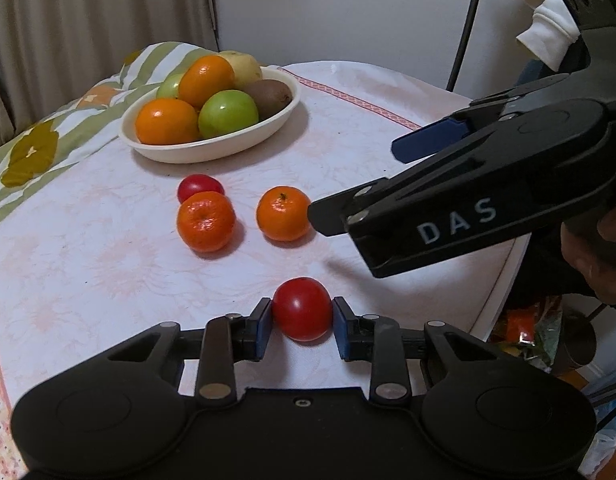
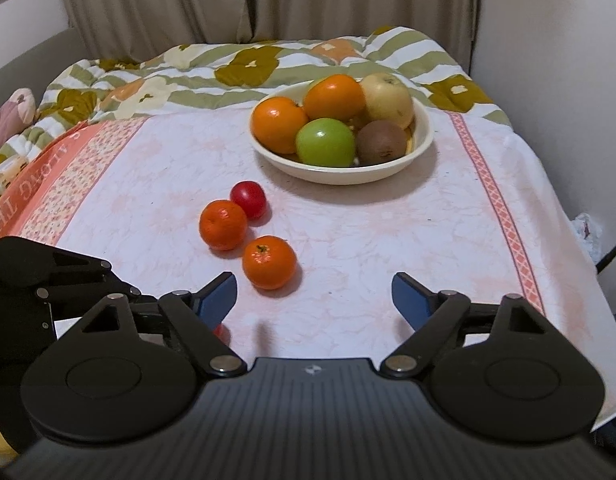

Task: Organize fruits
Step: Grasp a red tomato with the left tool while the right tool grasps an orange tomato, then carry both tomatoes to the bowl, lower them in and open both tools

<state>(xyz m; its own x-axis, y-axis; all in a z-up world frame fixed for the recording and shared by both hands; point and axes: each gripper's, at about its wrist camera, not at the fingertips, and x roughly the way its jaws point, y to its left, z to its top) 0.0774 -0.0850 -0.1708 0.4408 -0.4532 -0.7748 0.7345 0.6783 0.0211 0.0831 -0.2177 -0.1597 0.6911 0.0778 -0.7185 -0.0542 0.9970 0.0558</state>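
Red against blue: we have the nearest tomato [image 1: 302, 309] pinched between the left gripper's [image 1: 302, 322] two padded fingers [image 1: 263, 330], which press on its flanks while it sits on the cloth-covered surface [image 1: 107, 272] close to the near edge. We take it low and from the sides because the fruit is round and smooth, and a grip across its widest part is least likely to let it squirt out. The left gripper slopes down toward the cloth from the near edge, its fingers almost on the cloth.

Our right gripper [image 2: 314, 298] comes in from the right edge, angled down as well, its fingers [image 2: 217, 294] spread wide with nothing between them. It points toward the nearer mandarin [image 2: 269, 262], which lies just ahead of its left finger, near the middle of the surface. A second mandarin [image 2: 223, 230] sits just beyond, touching or nearly touching a second tomato [image 2: 249, 199]; from here we cannot tell which.

At the far edge stands the cream bowl [image 2: 424, 140], already heaped with oranges, green apples, a pale apple or pear, and a kiwi. We judge the loose fruit is meant to join it, so space on that pile is tight and each piece will want a gentle set-down.
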